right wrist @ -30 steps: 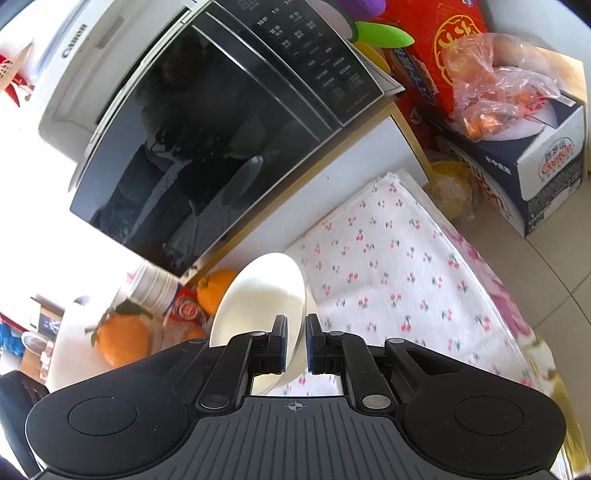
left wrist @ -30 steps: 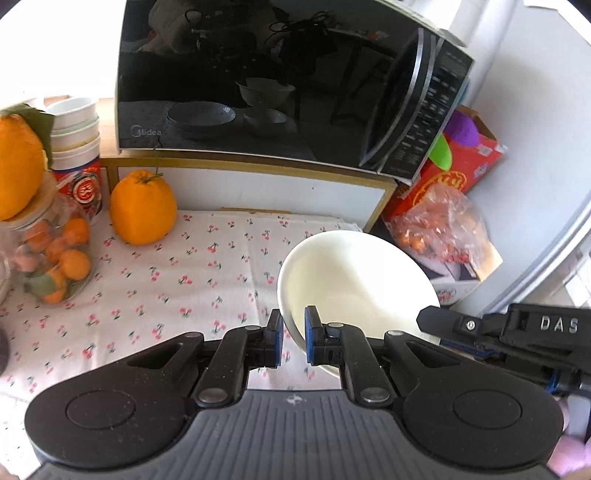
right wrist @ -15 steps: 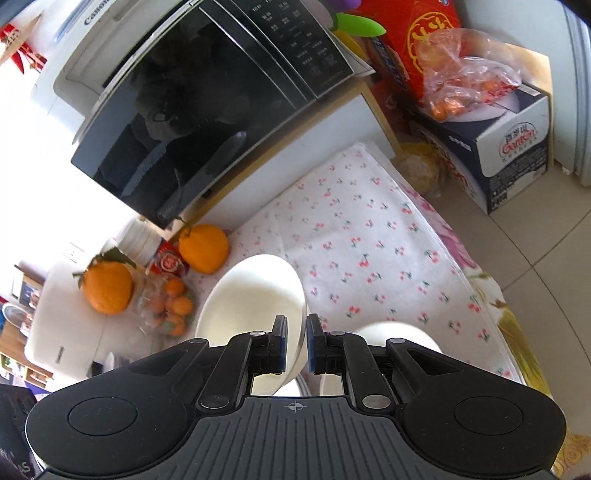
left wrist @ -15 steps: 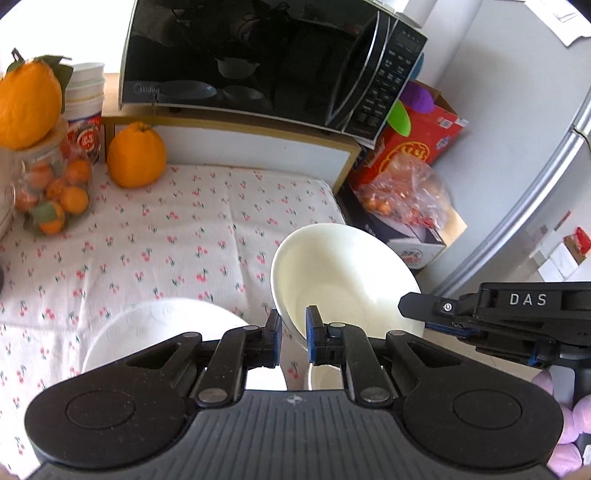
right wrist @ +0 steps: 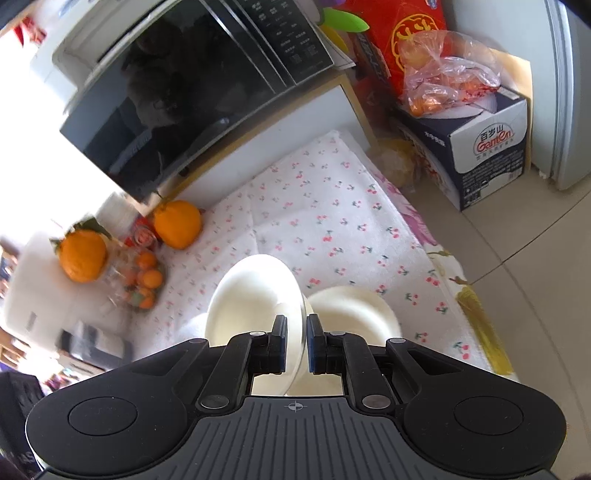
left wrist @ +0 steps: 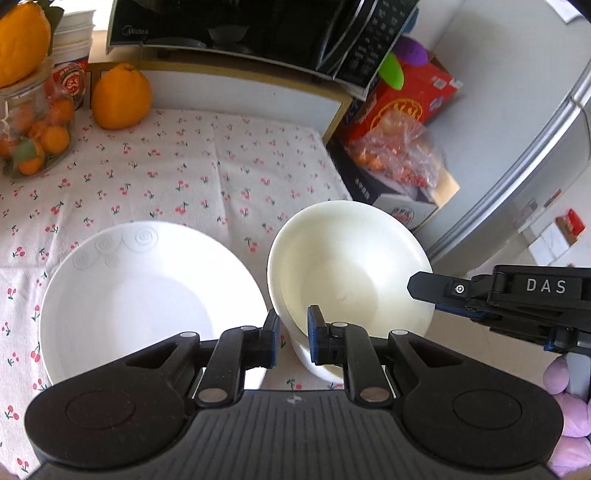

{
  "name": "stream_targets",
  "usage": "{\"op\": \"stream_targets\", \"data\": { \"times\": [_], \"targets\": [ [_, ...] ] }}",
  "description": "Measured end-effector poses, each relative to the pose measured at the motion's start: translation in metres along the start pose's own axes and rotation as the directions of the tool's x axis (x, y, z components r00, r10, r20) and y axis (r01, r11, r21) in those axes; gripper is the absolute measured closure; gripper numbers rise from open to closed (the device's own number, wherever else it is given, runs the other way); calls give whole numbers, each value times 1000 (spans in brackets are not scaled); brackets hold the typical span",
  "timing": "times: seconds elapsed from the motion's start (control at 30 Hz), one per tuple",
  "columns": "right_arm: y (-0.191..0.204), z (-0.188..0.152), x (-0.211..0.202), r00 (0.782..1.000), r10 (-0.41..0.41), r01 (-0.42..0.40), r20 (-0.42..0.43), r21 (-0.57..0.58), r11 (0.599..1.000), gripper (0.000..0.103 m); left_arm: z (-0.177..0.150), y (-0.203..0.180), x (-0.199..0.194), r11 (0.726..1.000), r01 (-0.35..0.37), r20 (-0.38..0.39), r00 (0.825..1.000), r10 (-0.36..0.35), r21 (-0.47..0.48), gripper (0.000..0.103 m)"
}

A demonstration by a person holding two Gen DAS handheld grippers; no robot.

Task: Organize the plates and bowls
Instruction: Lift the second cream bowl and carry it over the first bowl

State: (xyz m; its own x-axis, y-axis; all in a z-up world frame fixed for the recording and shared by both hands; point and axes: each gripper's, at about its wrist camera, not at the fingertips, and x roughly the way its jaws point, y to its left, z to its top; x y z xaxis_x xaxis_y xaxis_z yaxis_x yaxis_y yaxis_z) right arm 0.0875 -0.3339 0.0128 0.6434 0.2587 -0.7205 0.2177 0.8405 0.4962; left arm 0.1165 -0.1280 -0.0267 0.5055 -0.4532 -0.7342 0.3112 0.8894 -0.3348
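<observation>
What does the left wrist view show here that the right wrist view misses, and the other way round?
Left wrist only: the wide white plate lying flat on the cloth, and the right gripper reaching in from the side.

Right wrist only: the tiled floor past the table edge, and a second white bowl on the cloth under the held one.

Both: the cream bowl, gripped at its rim, the cherry-print cloth, the microwave, the loose orange.

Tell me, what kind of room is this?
Probably a home kitchen: a microwave on a shelf, a fridge beside it, and oranges on a cherry-print cloth.
</observation>
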Motion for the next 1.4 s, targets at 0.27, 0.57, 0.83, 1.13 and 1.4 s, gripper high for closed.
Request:
{"op": "stream_targets", "data": {
  "times": [0.27, 0.57, 0.83, 1.13, 1.4],
  "targets": [
    [-14, -4, 6, 998, -37, 37, -47, 9, 999, 91, -7, -6, 7, 1000, -9, -40, 999, 10, 30, 88],
    [-22, -9, 13, 992, -102, 101, -76, -15, 995, 91, -12, -16, 15, 997, -15, -65, 998, 19, 71, 87],
    [-22, -11, 21, 984, -153, 149, -94, -51, 988, 91, -13, -21, 22, 996, -23, -91, 995, 31, 88, 86],
    [-23, -12, 25, 980, -180, 174, -91, -72, 982, 88, -15, -25, 24, 993, -36, -85, 995, 46, 113, 83],
    [-26, -11, 26, 977, -194, 188, -92, -76, 979, 88, -15, -26, 22, 990, -51, -69, 996, 61, 133, 80]
  ]
}}
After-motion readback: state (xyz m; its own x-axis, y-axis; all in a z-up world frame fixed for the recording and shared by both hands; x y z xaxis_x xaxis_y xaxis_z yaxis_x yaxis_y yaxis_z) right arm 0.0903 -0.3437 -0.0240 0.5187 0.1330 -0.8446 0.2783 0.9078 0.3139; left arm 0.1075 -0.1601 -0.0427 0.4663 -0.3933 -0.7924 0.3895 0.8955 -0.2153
